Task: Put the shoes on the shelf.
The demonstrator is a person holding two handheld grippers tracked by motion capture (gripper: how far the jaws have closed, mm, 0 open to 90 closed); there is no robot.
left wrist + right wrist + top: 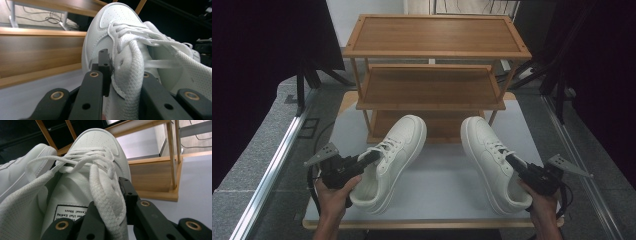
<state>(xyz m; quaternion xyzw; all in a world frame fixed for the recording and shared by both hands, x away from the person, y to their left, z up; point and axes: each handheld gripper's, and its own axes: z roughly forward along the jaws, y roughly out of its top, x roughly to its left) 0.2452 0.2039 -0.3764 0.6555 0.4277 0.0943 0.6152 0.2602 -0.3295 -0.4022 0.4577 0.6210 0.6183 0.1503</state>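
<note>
Two white sneakers lie side by side on the pale table top [442, 187], toes toward a wooden shoe rack. My left gripper [373, 157] is shut on the left sneaker [394, 150] at the lace-side edge of its opening. In the left gripper view the jaws [122, 67] pinch that white wall, with laces draped over it and the toe [112, 25] ahead. My right gripper [512, 161] is shut on the right sneaker [487, 147] the same way. In the right gripper view the jaws [110, 195] clamp the edge beside the labelled tongue [72, 195].
The three-shelf wooden rack [432, 85] stands at the back of the table; its bottom shelf [442, 127] is just past both toes. The left sneaker [22, 165] appears at the left of the right gripper view. Black curtains and stands flank the table.
</note>
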